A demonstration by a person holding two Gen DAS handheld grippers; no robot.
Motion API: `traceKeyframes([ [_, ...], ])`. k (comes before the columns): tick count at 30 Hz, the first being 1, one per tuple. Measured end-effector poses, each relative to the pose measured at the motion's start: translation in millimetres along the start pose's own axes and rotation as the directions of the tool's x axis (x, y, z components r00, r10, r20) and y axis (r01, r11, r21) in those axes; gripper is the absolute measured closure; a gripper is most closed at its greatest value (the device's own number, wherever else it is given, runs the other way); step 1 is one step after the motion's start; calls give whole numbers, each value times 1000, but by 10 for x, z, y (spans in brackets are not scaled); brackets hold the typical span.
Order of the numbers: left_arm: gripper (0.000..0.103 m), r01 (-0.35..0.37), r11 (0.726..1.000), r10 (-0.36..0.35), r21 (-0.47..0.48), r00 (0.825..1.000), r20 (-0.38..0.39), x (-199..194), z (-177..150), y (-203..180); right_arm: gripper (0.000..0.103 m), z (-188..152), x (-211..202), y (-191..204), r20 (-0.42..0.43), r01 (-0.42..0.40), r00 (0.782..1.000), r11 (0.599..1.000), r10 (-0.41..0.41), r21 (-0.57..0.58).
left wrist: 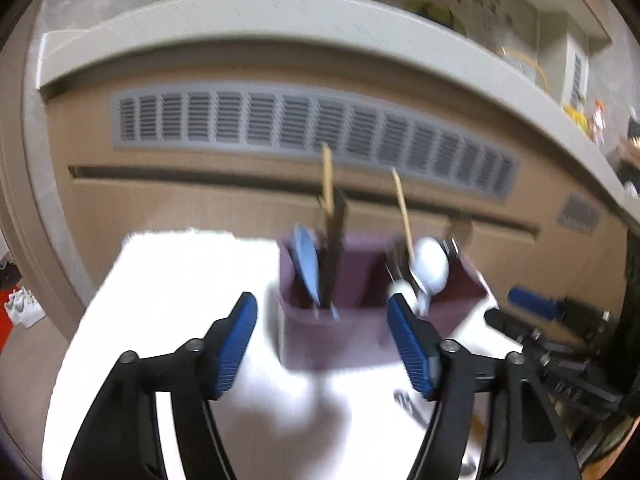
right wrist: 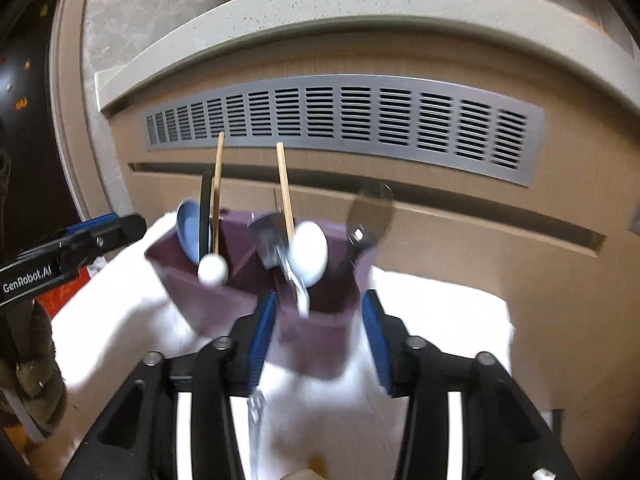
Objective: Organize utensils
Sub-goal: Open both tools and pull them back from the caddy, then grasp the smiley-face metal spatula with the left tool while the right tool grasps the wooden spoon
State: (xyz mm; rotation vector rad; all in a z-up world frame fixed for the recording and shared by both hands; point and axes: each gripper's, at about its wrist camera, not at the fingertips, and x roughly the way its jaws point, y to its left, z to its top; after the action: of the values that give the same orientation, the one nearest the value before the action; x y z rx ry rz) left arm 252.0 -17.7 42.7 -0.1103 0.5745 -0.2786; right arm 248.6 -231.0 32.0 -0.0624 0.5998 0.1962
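Utensil holder (left wrist: pixel 340 320), purple plastic w/ two compartments, stood on white tabletop (left wrist: pixel 180 300) in front of beige wall panel w/ long grey vent grille (left wrist: pixel 316 128). Both views motion-blurred.

Left compartment: pale blue spoon (left wrist: pixel 306 264), bowl up, beside dark flat handle (left wrist: pixel 334 248) and light wooden chopstick (left wrist: pixel 328 184). Right compartment: second wooden chopstick (left wrist: pixel 402 208), white ceramic spoon (left wrist: pixel 430 266), plus metal spoons (right wrist: pixel 370 210) seen from right wrist cam; exact count unclear.

Left gripper (left wrist: pixel 322 344): jaws wide, blue pads either side of holder's near-left corner, not pressing on it, nothing held. Right gripper (right wrist: pixel 318 344): jaws part-open, straddling holder's near-right compartment; pads close to the walls w/ small gaps visible, no grip seen.

Right gripper visible at right edge of left cam; left gripper at left edge of right cam, beside holder.
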Motion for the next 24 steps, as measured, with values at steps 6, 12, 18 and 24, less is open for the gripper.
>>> traceKeyframes([
  [6,28,105,993,-93,49,975,-204,37,-368,-333,55,-353,-310,-92,-118,46,992,998,-50,-30],
  [12,28,105,991,-74,84,949,-308,87,-628,-533,55,-859,-431,-187,-286,13,958,1000,-11,5],
  [18,27,75,995,-46,71,939,-340,60,-721,-417,58,-1153,-456,-82,-343,-24,939,1000,25,7],
  [24,26,11,1000,-7,9,939,-345,20,-722,-82,72,-911,-186,123,-355,-62,933,998,53,-13],
])
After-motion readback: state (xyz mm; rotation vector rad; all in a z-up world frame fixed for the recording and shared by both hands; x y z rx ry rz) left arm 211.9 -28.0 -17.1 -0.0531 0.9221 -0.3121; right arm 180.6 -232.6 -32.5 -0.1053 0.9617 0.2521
